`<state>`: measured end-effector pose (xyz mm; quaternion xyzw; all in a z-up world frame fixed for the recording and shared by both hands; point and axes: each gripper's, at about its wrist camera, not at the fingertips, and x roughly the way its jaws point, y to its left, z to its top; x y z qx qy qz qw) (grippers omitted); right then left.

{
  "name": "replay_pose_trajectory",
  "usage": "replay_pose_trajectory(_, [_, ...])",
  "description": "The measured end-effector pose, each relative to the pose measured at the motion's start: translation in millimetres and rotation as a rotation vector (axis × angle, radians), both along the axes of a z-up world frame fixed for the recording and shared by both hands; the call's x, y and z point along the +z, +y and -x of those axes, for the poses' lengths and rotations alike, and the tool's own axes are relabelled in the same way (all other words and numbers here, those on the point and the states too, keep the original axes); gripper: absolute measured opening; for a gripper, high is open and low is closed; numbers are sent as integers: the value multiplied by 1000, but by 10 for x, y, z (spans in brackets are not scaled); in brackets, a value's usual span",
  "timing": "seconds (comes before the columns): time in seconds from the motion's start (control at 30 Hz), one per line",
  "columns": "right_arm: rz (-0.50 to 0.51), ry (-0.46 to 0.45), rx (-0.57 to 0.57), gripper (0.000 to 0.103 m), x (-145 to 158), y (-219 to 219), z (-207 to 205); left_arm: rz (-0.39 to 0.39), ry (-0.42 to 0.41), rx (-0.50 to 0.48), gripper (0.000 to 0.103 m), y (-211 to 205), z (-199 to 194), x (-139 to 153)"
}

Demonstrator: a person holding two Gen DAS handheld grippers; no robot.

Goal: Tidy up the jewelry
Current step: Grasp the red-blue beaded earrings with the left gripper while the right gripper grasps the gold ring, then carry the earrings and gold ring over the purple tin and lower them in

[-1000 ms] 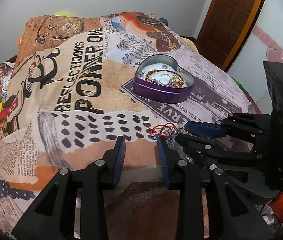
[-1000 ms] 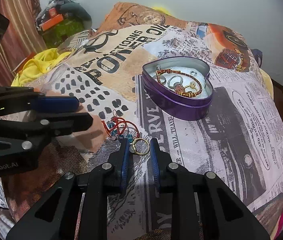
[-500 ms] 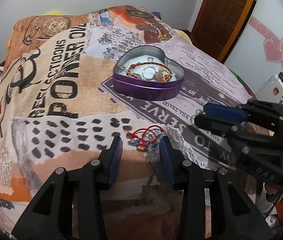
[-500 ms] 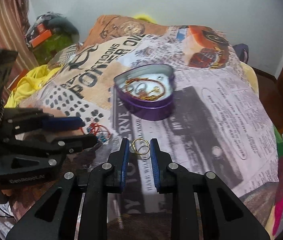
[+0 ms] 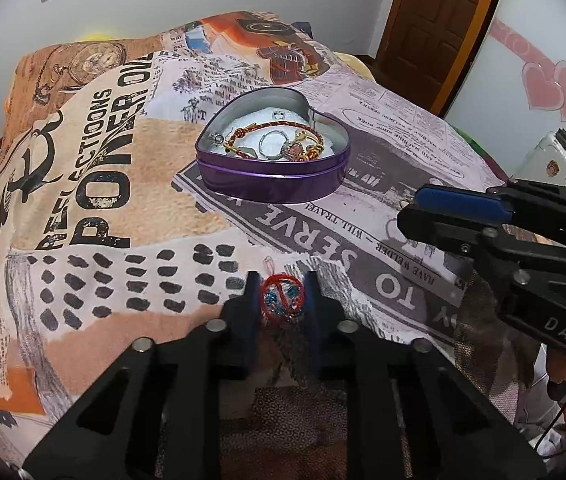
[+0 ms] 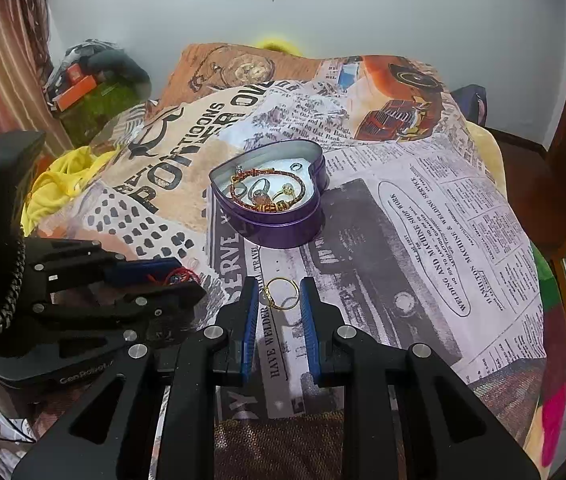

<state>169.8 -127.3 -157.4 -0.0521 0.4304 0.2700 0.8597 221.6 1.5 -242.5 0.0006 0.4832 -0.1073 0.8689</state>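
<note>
I have the red bracelet (image 5: 283, 298) pinched in my left tongs (image 5: 281, 300) and the gold ring (image 6: 281, 294), it seems, in my right tongs (image 6: 280, 300), both lifted above the bed's (image 6: 423, 240) near edge, bound for the heart tin (image 6: 279, 224) mid-bed.

A purple heart-shaped tin (image 5: 271, 184) with a silver interior sits on a bedspread (image 5: 123, 216) printed with newspaper text, black dashes and an orange vintage car. Inside the tin lies a red-and-gold braided bracelet (image 5: 275, 136); nearer than the tin, a red thread bracelet with blue beads (image 5: 283, 300) and a gold ring (image 6: 281, 294).
</note>
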Motion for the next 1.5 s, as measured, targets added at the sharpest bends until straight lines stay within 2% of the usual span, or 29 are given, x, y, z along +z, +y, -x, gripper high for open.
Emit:
replay_pose_trajectory(0.2, [-5,-11,-6,19,52,-30,10,0,-12,4,12,14,60,36])
replay_pose_trajectory(0.63, [-26,-60,-28,19,243,-67,-17,3,-124,36,12,122,157,476])
replay_pose_trajectory(1.13, [-53,-132,-30,19,436,35,-220,25,-246,52,12,205,-47,888])
replay_pose_trajectory(1.5, [-50,-130,-26,19,357,183,-450,67,-257,60,12,236,-313,875])
